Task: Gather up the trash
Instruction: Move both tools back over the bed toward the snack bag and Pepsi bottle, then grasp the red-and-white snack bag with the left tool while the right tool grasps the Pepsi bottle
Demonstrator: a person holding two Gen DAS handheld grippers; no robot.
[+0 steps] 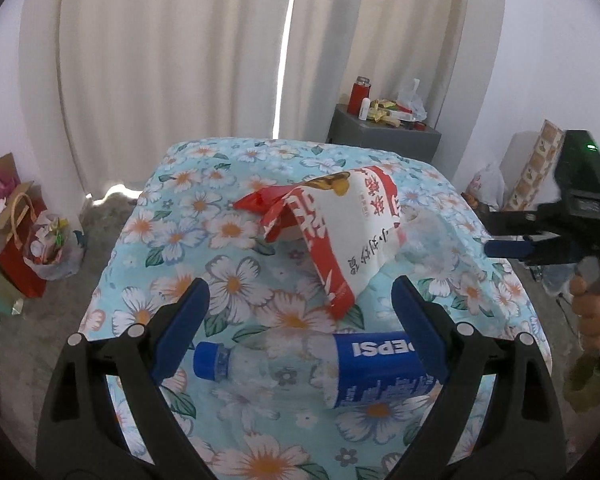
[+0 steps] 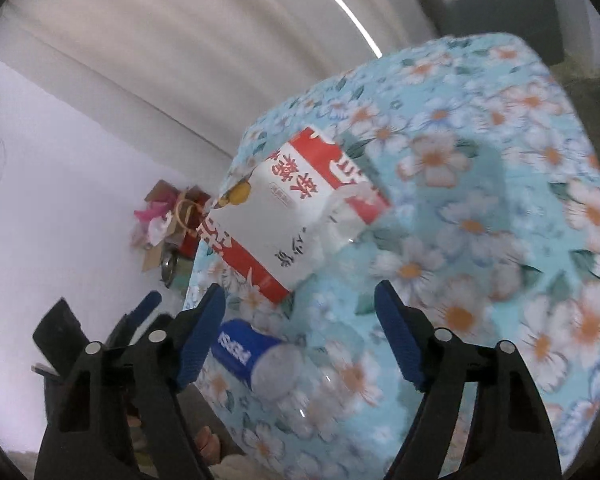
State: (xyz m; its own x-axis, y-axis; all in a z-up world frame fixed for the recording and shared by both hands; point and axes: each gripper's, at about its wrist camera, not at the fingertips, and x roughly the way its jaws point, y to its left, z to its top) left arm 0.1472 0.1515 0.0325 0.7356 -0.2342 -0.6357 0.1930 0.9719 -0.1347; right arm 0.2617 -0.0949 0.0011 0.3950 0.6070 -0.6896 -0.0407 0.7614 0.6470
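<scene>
My left tongs (image 1: 300, 332) gape wide (holding nothing) around the light, slippery clear plastic Pepsi bottle (image 1: 320, 368); I'd pinch its blue-label middle.

Both views are lit softly and evenly by daylight filtered through the curtains (image 1: 180, 80), with a thin overexposed strip seen at the gap (image 1: 286, 52) between them. Straight lines are bent strongly by the fisheye lens, and the corners are vignetted black. The right wrist view is smeared by motion blur, whereas the left is rendered sharper.
</scene>
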